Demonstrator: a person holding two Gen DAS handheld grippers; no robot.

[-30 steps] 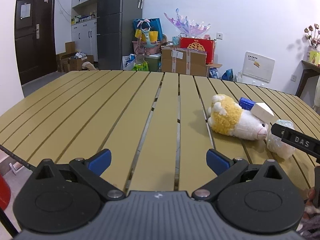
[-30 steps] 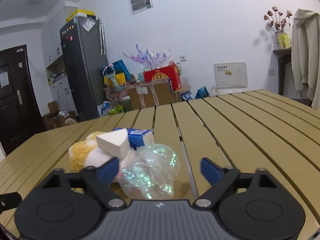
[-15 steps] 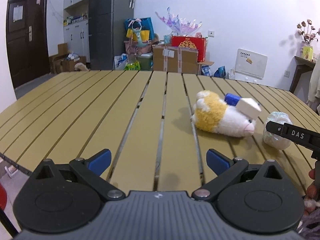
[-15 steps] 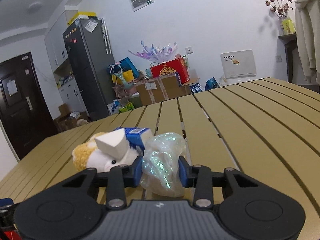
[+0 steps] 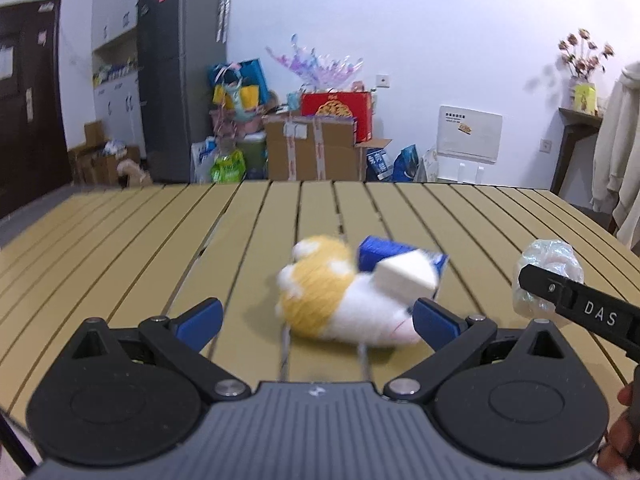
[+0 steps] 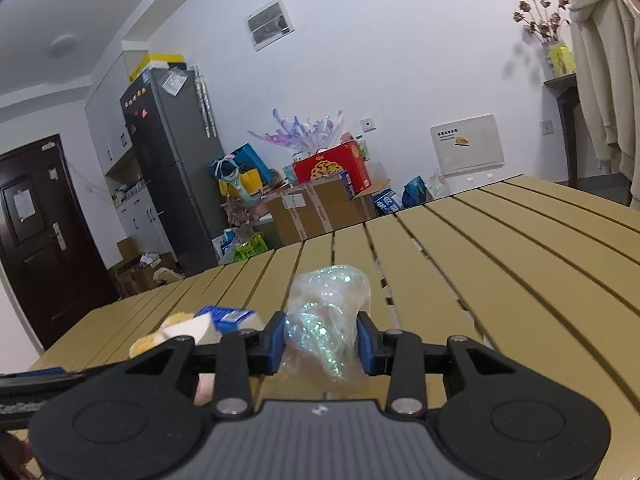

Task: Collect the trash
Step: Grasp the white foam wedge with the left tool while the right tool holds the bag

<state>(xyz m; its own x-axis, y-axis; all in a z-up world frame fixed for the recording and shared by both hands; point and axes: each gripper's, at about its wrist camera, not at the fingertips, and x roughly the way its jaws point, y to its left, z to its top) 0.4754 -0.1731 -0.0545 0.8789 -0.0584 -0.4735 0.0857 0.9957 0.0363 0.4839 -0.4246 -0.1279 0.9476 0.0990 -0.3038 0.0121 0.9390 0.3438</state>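
A crumpled wad of glittery clear plastic sits between the blue pads of my right gripper, which is shut on it just above the slatted table. The same plastic wad shows at the right of the left wrist view, behind the right gripper's black finger. My left gripper is open, its blue pads standing either side of a yellow and white plush toy. On the toy rest a white foam wedge and a blue and white carton.
The yellow slatted table stretches far to the left and back. Beyond its far edge stand cardboard boxes, bags and a grey fridge. A beige coat hangs at the right. A hand shows at the lower right corner of the left wrist view.
My right gripper closed on the plastic wad and lifted it slightly off the table. My left gripper moved right until the plush toy lies between its open fingers.
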